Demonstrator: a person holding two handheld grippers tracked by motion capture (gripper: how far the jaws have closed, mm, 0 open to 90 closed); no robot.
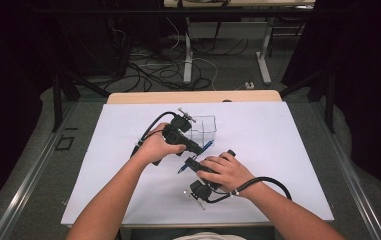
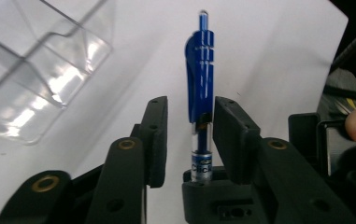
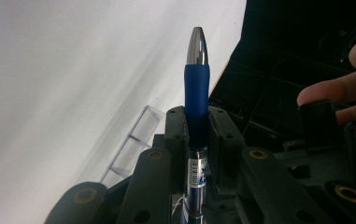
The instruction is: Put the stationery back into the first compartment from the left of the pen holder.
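White paper covers the desk (image 1: 128, 200), and beyond its far wooden edge lie cables and table legs on a dim floor. A blue click pen (image 1: 194, 156) hangs between the two grippers near the middle of the desk, just off the near edge of a clear plastic organiser (image 1: 204, 127) that sits toward the far edge.

In the high view the pen's long axis runs on a slant, one end toward the organiser and the far right corner, the other toward the near left corner.

The left gripper (image 2: 189, 135) has its jaws apart around the clicker half of the pen (image 2: 200, 88): a plain gap shows on the side of one pad, while the other pad stands just beside or against the barrel, which I cannot tell. From this gripper the clip and push button point straight away from the jaws, with the organiser (image 2: 40, 70) off to one side.

The right gripper (image 3: 196, 135) is clamped on the pen (image 3: 196, 84), both pads tight against the blue rubber grip. Here the silver cone tip points away from the jaws, and the clear printed barrel runs back between them. A corner of the organiser (image 3: 133, 140) shows beyond.

Each hand (image 1: 160, 145) wraps its own gripper's body; the right hand (image 1: 225, 172) sits nearer the desk's near edge.
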